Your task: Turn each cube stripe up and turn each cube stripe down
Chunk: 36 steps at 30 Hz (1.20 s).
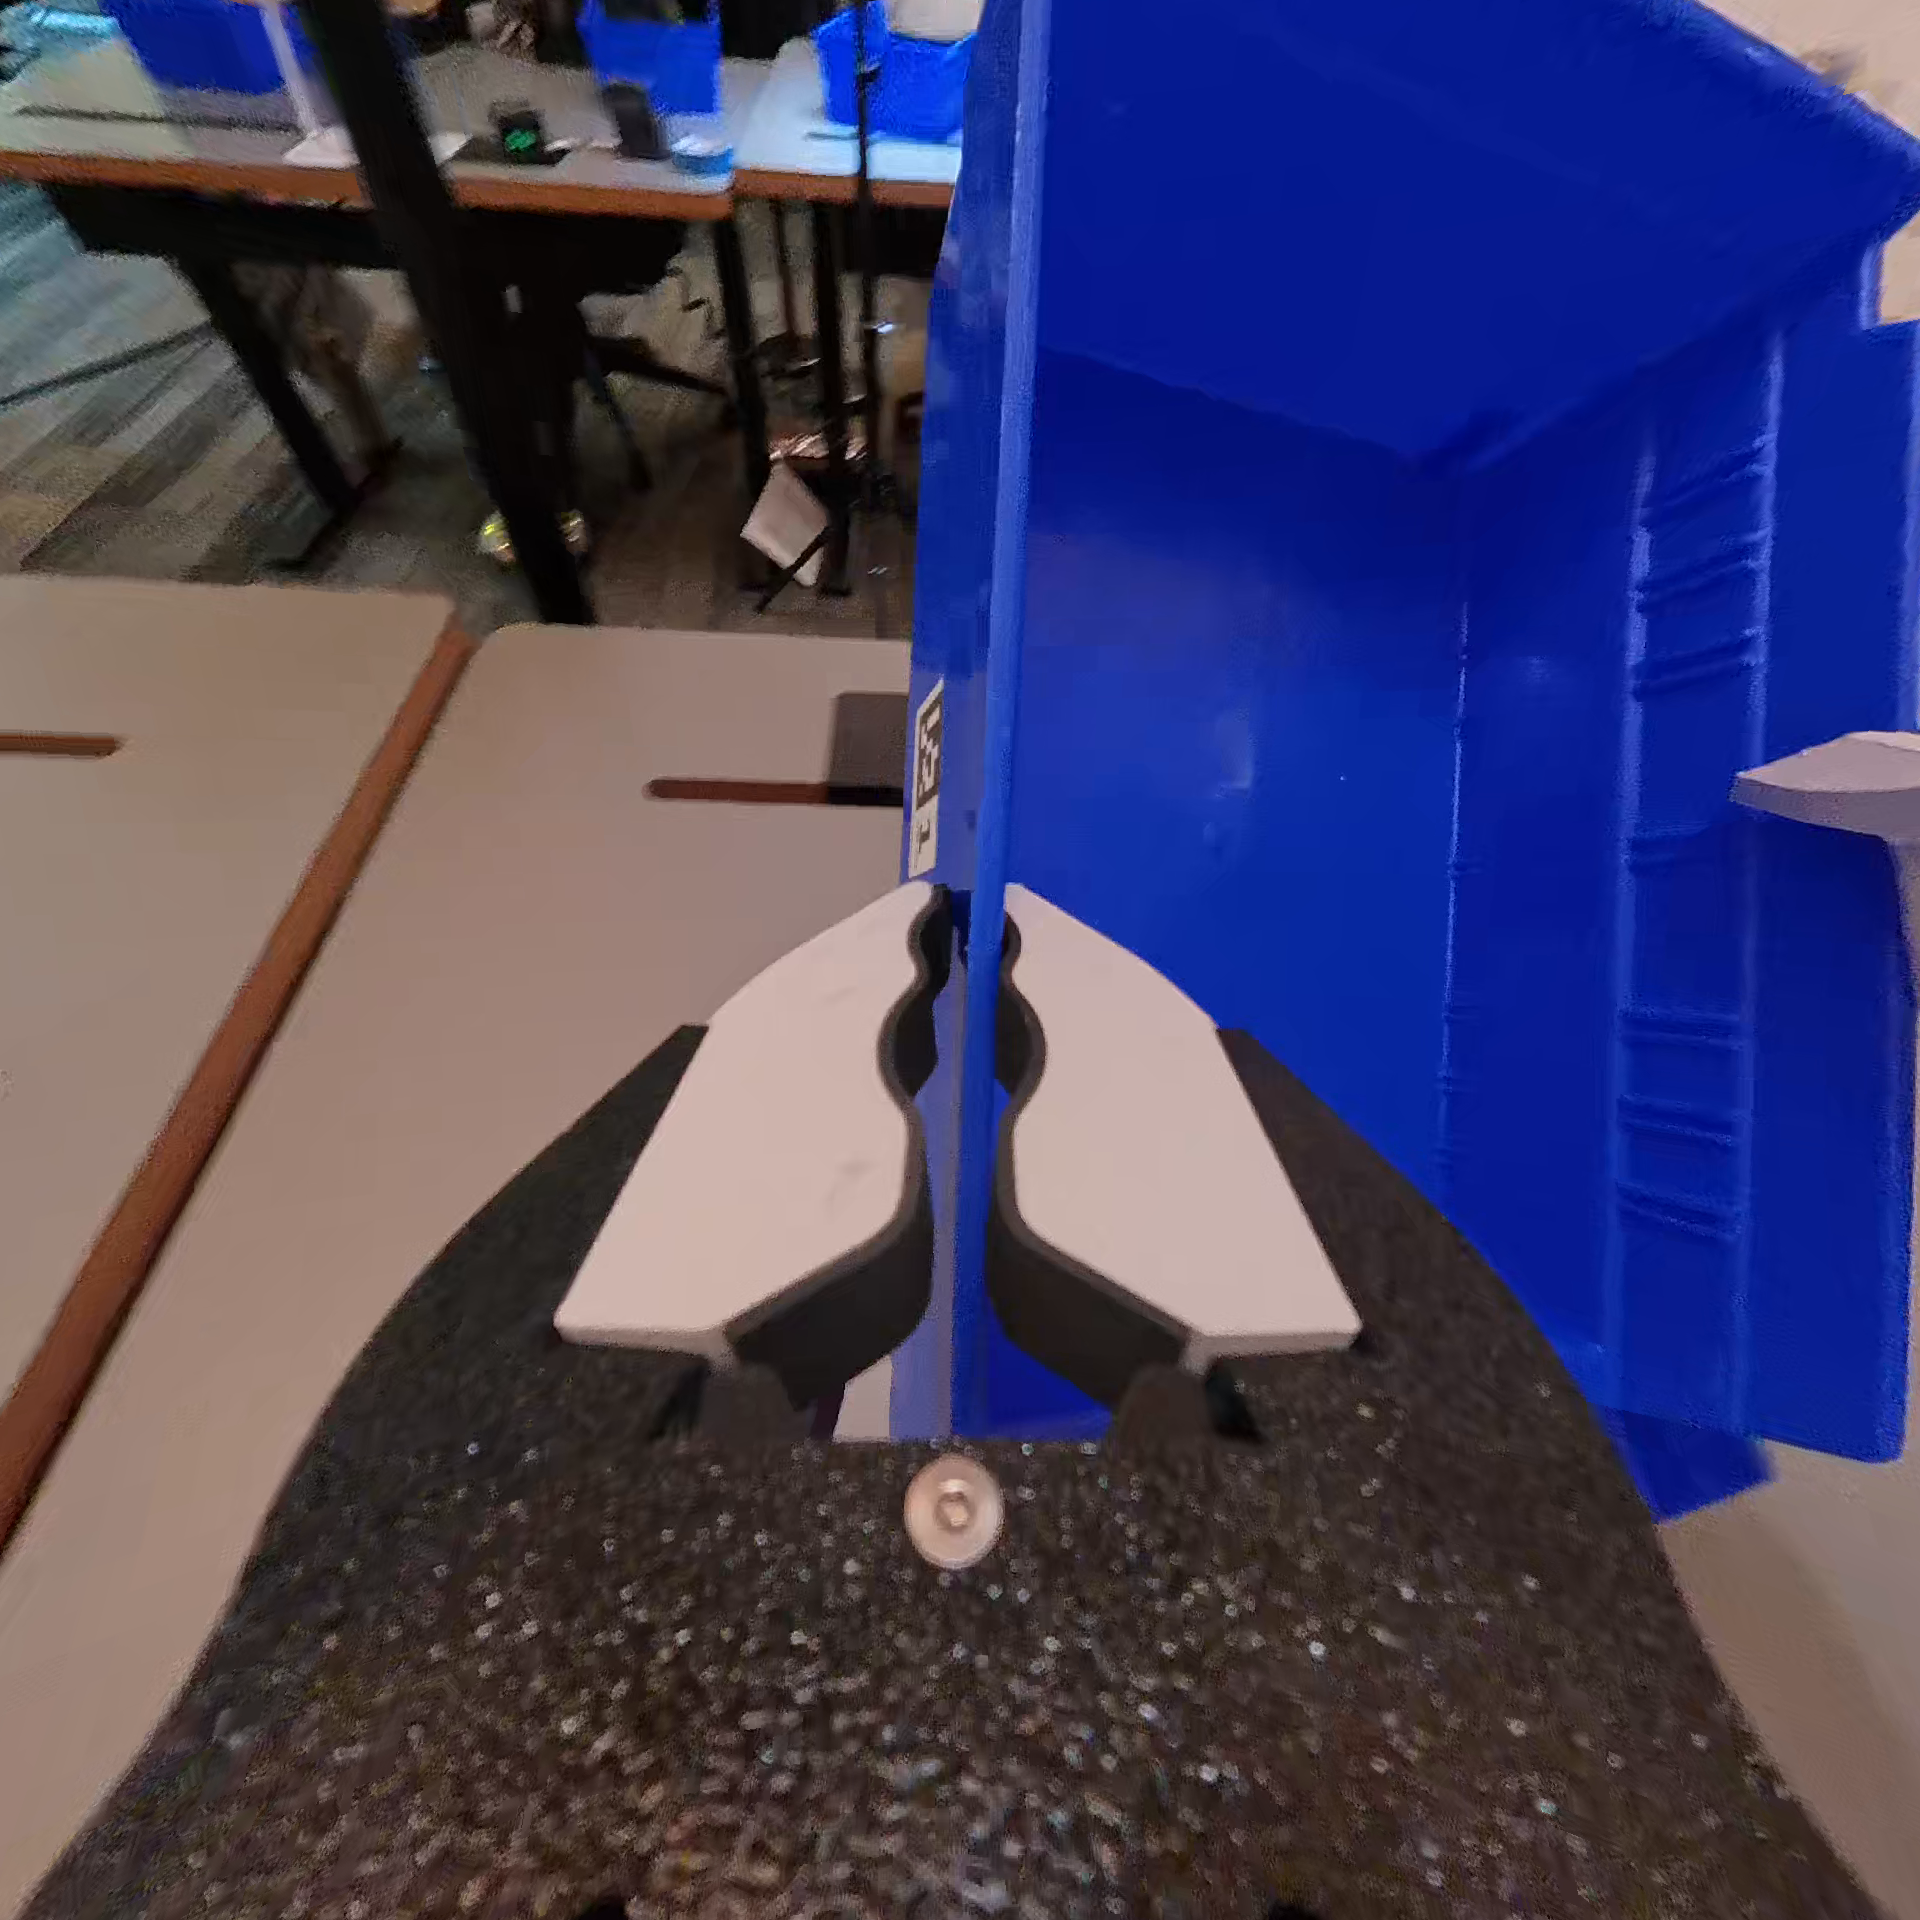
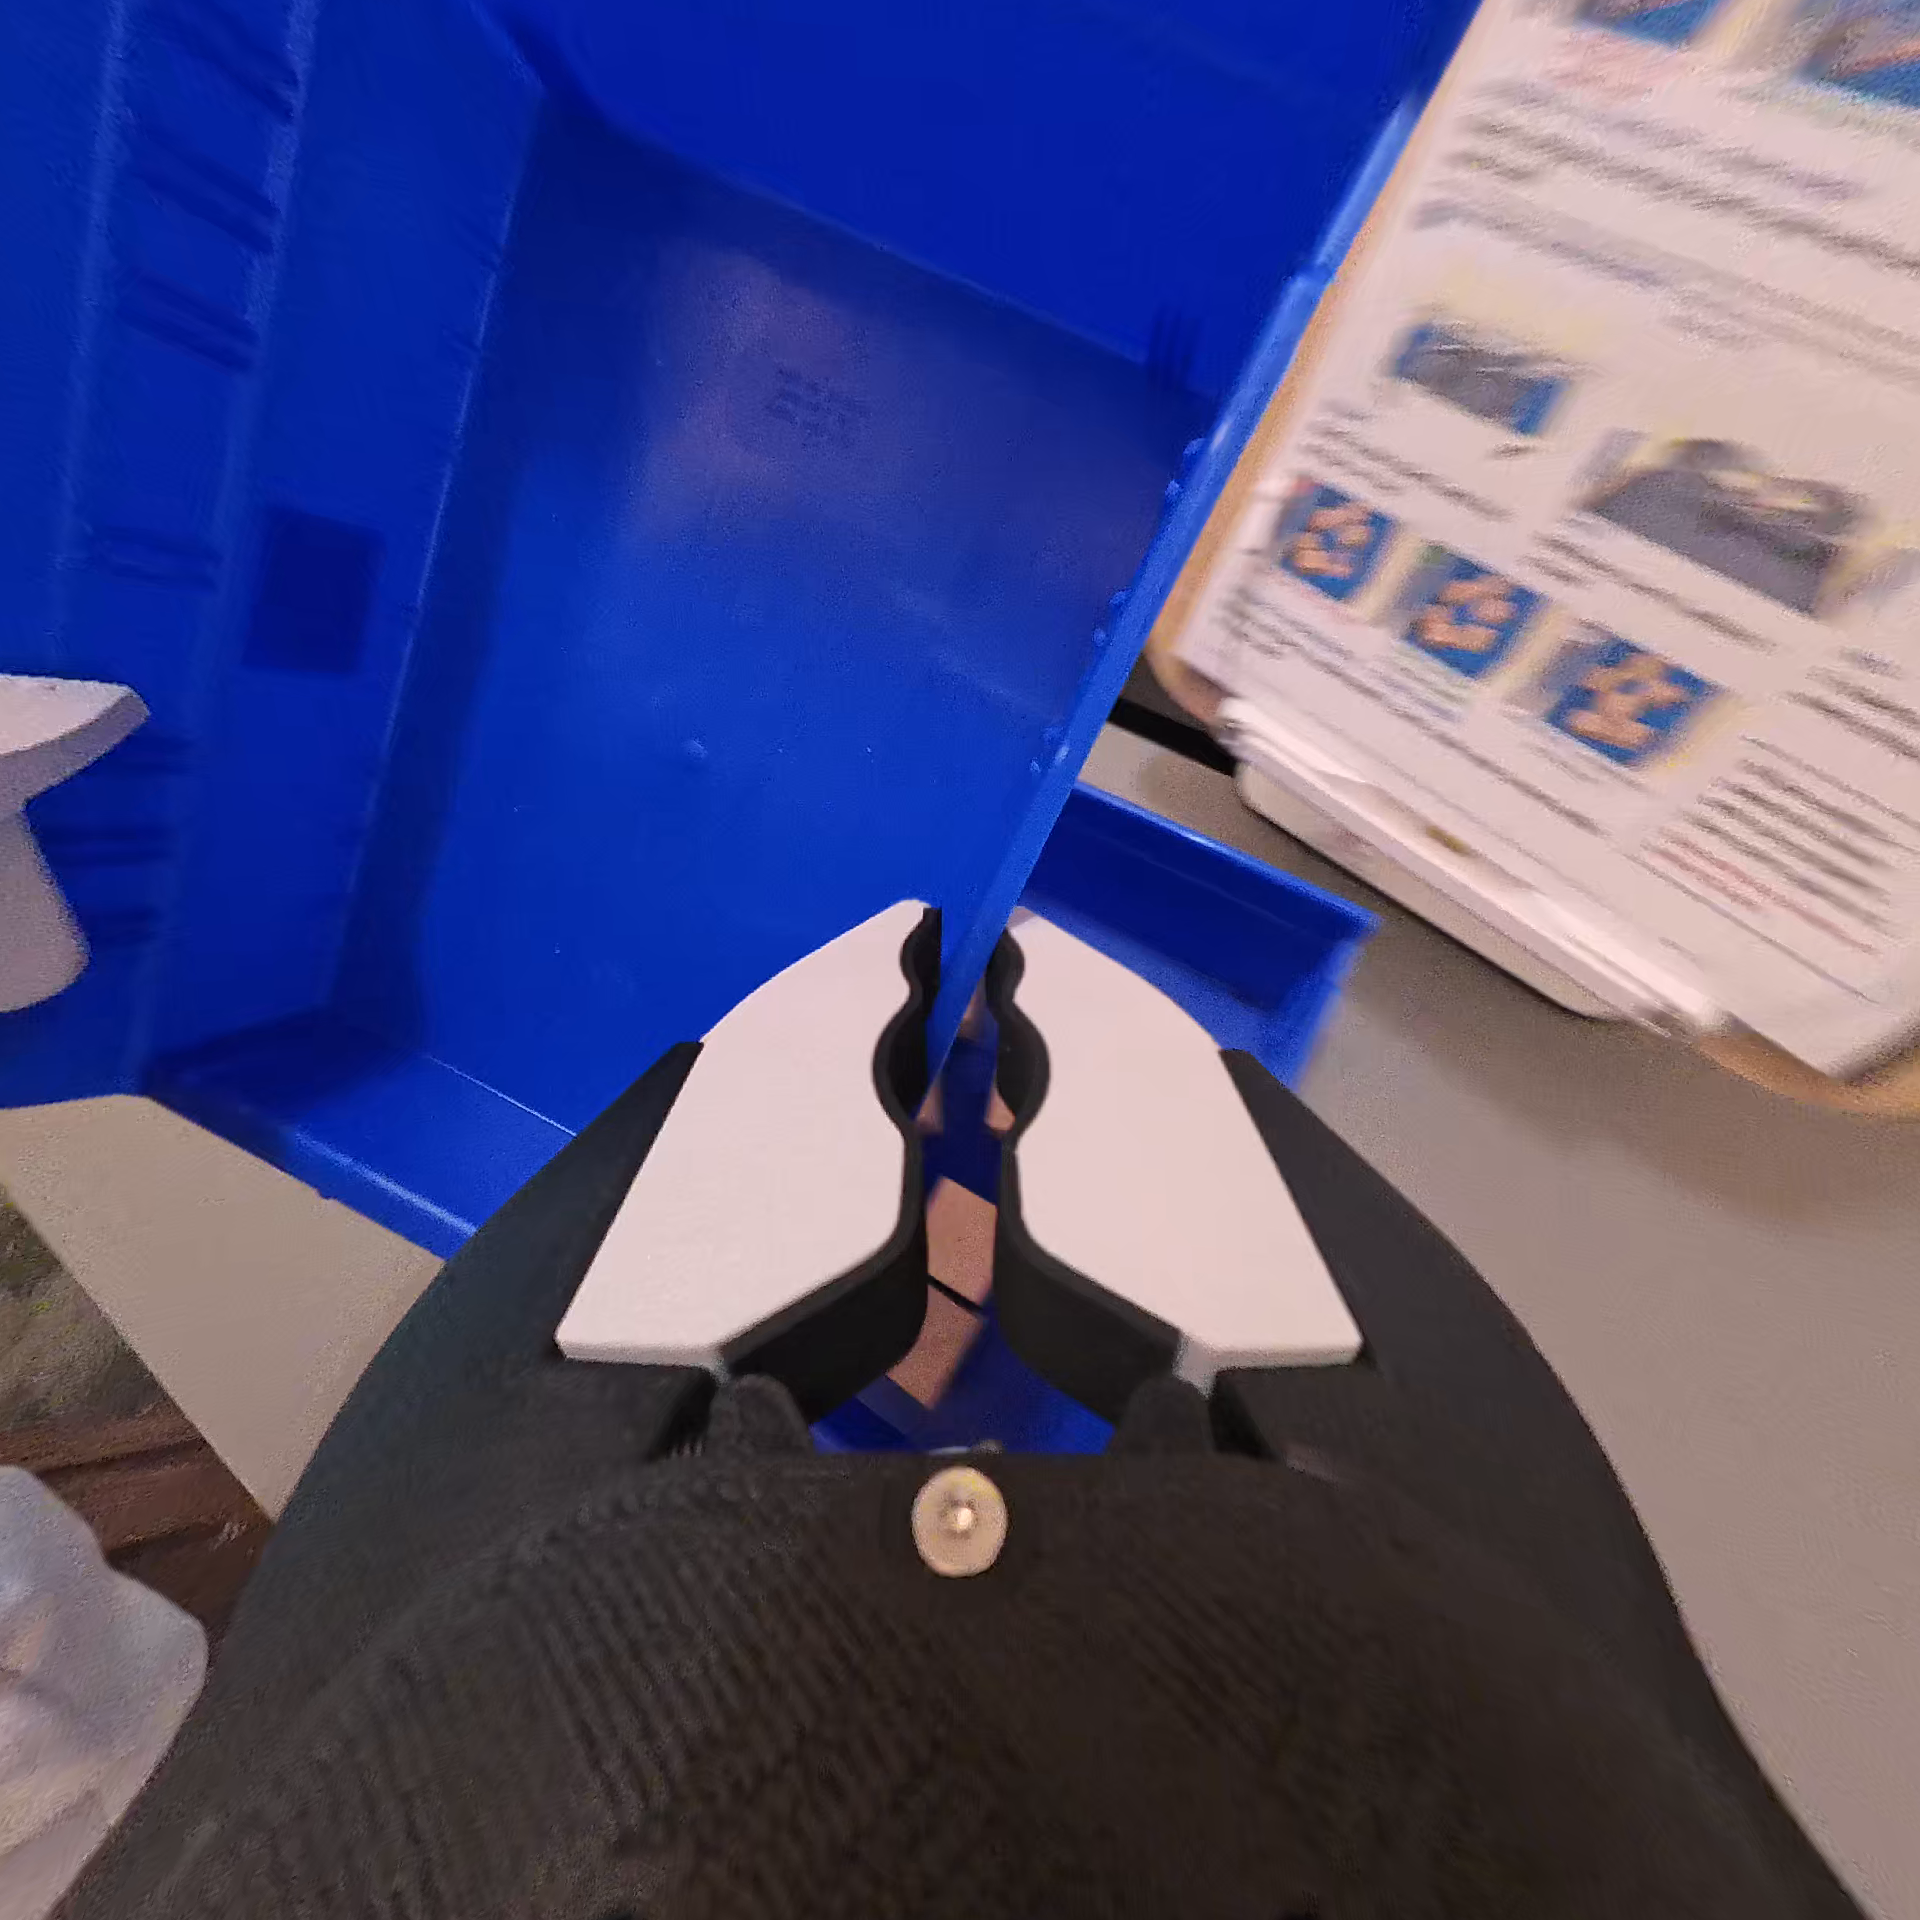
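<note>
A blue plastic bin (image 1: 1299, 727) is tipped up with its open side facing me, and its inside is bare. My left gripper (image 1: 971, 904) is shut on the bin's left wall. My right gripper (image 2: 961, 925) is shut on the bin's right wall (image 2: 1049, 790). The bin's floor fills the right wrist view (image 2: 727, 623). Each view shows the other gripper's pale finger at the far wall, in the left wrist view (image 1: 1829, 790) and the right wrist view (image 2: 52, 727). Small tan shapes (image 2: 956, 1236) show through the gap of my right gripper; I cannot tell what they are. No cube is plainly in view.
The grey table (image 1: 520, 987) has a brown seam on the left. A stack of printed sheets on a board (image 2: 1610, 520) stands close to the bin's right side. A square coded tag (image 1: 928, 769) is on the bin's outer wall. Other tables with blue bins (image 1: 655, 52) stand far behind.
</note>
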Available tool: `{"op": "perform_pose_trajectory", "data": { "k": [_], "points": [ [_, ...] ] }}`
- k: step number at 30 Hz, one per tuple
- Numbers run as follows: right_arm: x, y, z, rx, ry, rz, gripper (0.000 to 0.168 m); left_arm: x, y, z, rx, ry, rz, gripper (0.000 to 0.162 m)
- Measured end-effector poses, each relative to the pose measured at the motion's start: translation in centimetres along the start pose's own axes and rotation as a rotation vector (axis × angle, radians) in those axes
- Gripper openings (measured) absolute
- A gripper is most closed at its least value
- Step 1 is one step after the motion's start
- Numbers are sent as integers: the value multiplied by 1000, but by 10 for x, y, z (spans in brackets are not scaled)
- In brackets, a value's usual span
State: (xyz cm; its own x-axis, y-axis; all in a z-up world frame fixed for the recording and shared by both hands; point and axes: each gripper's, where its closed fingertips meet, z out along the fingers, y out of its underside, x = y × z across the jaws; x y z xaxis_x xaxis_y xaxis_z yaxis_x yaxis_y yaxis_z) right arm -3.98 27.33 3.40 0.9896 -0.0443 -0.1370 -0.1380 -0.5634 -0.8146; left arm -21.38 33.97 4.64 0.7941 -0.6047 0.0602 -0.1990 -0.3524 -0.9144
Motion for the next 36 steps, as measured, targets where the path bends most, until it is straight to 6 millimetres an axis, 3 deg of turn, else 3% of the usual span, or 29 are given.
{"op": "perform_pose_trajectory", "data": {
  "k": [1,6,10,15,19,22,26,31,36],
  "points": [
    [20,3,-20,14,29,15,8,26,-3,2,8,34,2,5],
    [121,32,-118,50,190,69,8,163,-7,9,26,209,1,6],
    [211,74,-176,21,329,127,7,274,20,31,-6,321,-3,6],
    [317,143,-215,-80,509,183,6,394,86,79,-145,472,-95,6],
    [386,196,-226,-196,589,217,6,465,143,107,-285,546,-123,7],
    [426,230,-223,-258,627,264,5,501,179,118,-369,564,-98,9],
    [460,260,-214,-318,642,303,4,528,209,127,-444,563,-65,10],
    [487,269,-208,-356,668,295,3,551,224,127,-495,594,-37,14],
    [502,275,-200,-362,641,313,4,559,222,130,-500,606,-73,18]
  ]
}}
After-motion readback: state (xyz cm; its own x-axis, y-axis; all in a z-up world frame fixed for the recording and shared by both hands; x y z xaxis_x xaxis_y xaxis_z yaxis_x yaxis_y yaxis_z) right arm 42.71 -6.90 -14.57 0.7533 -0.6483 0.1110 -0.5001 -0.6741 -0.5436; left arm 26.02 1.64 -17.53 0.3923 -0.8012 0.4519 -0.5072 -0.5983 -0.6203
